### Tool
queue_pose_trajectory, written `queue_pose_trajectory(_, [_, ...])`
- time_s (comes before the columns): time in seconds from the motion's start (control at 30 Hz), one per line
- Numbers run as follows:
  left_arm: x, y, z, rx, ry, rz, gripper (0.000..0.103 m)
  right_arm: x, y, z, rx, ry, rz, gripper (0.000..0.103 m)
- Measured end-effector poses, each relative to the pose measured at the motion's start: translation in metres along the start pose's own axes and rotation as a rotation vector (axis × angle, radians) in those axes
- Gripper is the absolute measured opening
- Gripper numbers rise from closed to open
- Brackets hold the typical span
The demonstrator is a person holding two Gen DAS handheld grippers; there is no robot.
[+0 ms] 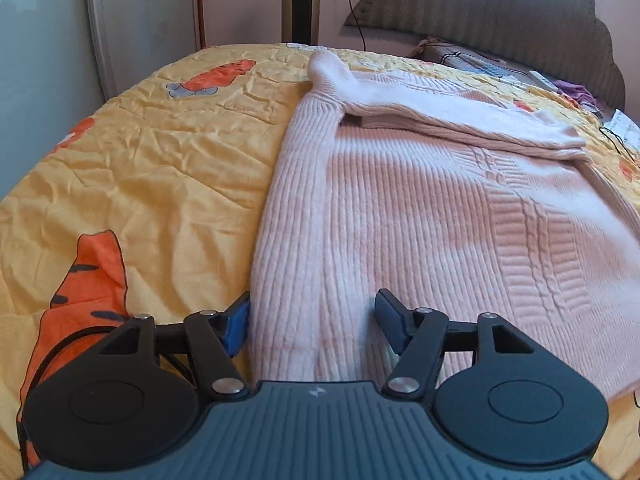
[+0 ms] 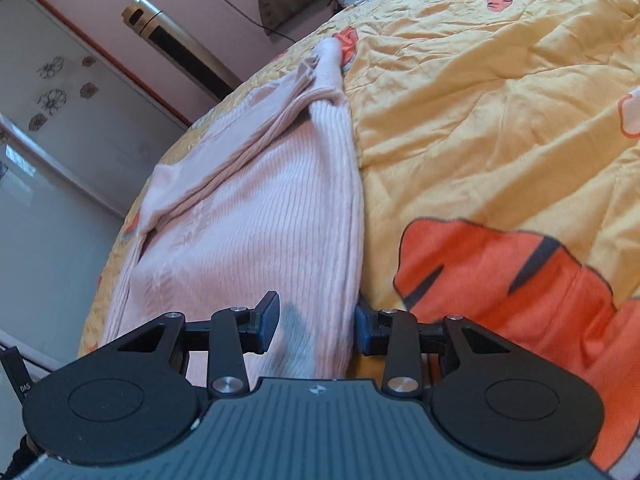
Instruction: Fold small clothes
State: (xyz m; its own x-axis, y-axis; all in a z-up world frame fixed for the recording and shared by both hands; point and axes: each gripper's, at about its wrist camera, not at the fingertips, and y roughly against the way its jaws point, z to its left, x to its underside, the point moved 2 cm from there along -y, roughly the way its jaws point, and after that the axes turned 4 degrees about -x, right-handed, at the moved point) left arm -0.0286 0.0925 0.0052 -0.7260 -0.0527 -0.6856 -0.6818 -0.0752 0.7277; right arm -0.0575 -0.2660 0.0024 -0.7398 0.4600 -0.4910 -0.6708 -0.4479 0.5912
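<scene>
A pale pink ribbed knit sweater (image 1: 400, 208) lies flat on the yellow quilt (image 1: 160, 168), one sleeve (image 1: 440, 116) folded across its upper part. My left gripper (image 1: 314, 322) is open, its jaws straddling the sweater's near left hem edge. In the right wrist view the same sweater (image 2: 260, 220) lies left of center, with the folded sleeve (image 2: 224, 176) across it. My right gripper (image 2: 316, 322) is open, its jaws either side of the sweater's near right edge, low over the quilt (image 2: 480, 120).
The quilt has orange carrot prints (image 1: 88, 292) (image 2: 520, 280). A padded headboard (image 1: 500, 16) and pillows with small items (image 1: 560, 88) stand at the far end. A wardrobe (image 2: 48, 140) and a tower fan (image 2: 176, 44) stand beyond the bed's edge.
</scene>
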Motion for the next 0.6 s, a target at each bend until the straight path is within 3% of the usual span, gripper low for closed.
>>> queue_pose_trajectory(0.23, [0.018,0.017,0.004,-0.006,0.015,0.006,0.064,0.035,0.017,0.012,-0.003,0.054,0.000,0.045])
queue_pose_trajectory(0.47, [0.025,0.029,0.015,-0.017,0.053,0.017,0.065,0.056,0.025,0.033,0.071,0.186,0.002,0.045])
queue_pose_trajectory(0.6, [0.028,0.034,0.033,-0.001,0.112,0.034,0.065,0.060,0.031,0.028,0.046,0.152,0.000,0.045])
